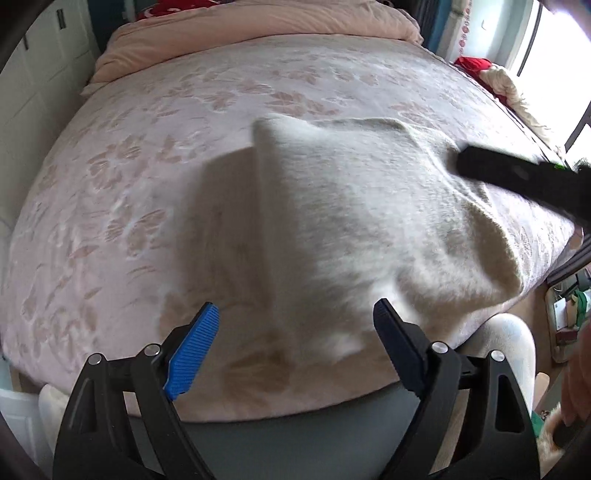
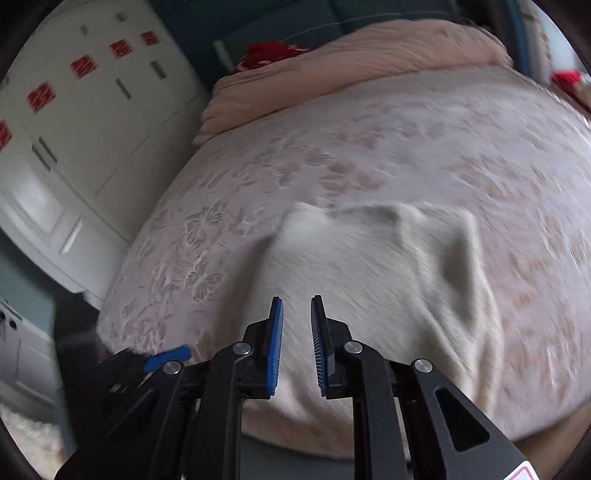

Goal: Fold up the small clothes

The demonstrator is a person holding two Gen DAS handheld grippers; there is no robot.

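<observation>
Lying flat near the foot edge of a bed (image 1: 110, 192), a cream fleece garment (image 1: 351, 206) spreads over the pink floral bedspread, one corner hanging just past the mattress edge on the right of the left wrist view. Left gripper (image 1: 295, 325): fingers wide apart above the garment's near hem, nothing between them. Right gripper (image 2: 297, 328): fingers drawn close with a narrow gap, nothing visibly between them; they hang over the near part of the garment, and contact cannot be told through blur. Surroundings: bunched peach duvet (image 1: 258, 33) at the head end, a red item (image 2: 273, 53) beyond it, white cabinet doors (image 2: 85, 122) with red decals along one side, bright window (image 1: 554, 55) on the other. Bedspread around the garment is bare toward the duvet and the cabinet side.
</observation>
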